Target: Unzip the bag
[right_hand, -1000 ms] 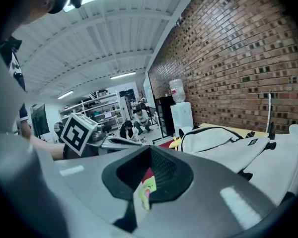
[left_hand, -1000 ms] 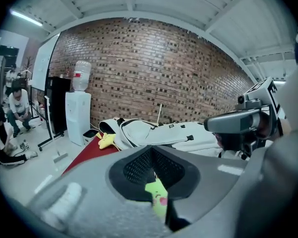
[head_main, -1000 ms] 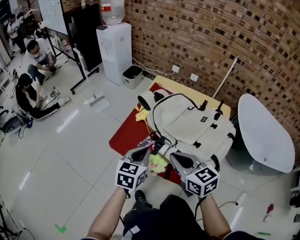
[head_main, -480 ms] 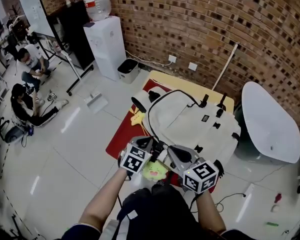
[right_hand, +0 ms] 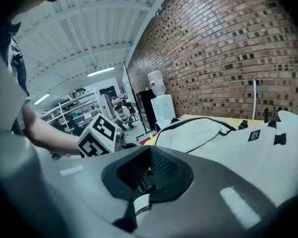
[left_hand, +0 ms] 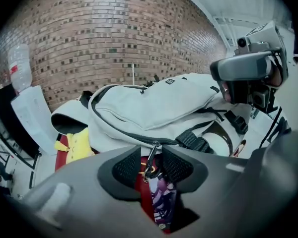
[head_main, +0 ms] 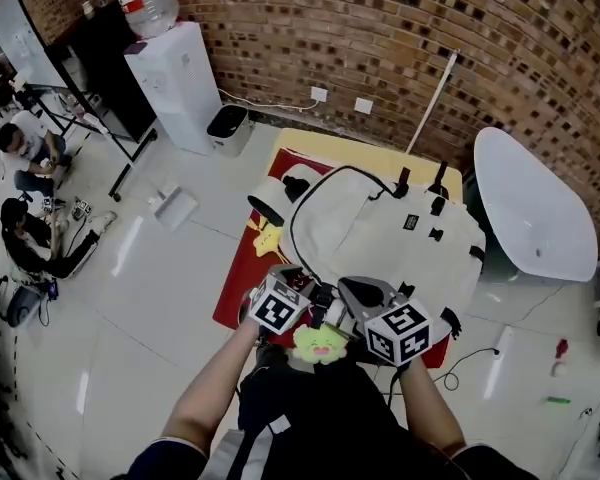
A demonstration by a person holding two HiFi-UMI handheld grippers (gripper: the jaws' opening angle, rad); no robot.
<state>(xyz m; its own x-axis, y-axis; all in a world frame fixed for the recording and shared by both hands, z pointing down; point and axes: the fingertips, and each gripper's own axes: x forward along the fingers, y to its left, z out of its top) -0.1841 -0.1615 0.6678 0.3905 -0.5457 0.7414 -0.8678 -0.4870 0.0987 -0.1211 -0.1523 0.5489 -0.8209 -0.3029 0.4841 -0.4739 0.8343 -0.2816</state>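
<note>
The white backpack (head_main: pixel 390 238) lies flat on a red mat (head_main: pixel 242 268), its near edge toward me, and both my grippers sit at that edge. My left gripper (left_hand: pixel 152 165) is at the backpack's near-left corner with its jaws opening. The metal zipper pull (left_hand: pixel 152 151) hangs in the gap between the pads, with a printed charm (left_hand: pixel 161 202) clipped below it, but neither pad presses on it, so nothing is held on that side. The dark zipper line (left_hand: pixel 134 137) runs from the pull along the backpack's side and looks closed as far as I can follow it. I judge the unzipping barely begun, if at all. My right gripper (right_hand: pixel 148 175) is on the backpack's near edge, just right of the pull. Its jaws are together on a thin black-and-white strap tab (right_hand: pixel 141 185) — I cannot say which strap it belongs to. The chief risk is on the left. If I close again a little low I catch the dangling charm instead of the pull, and tugging that would only swing the clasp, not move the slider. The right hold is on something thin, so a hard pull could strip it out and let the backpack slide along the mat. A yellow toy (left_hand: pixel 78 145) lies just beside the backpack's left side — it could foul the pull's path around that corner.
</note>
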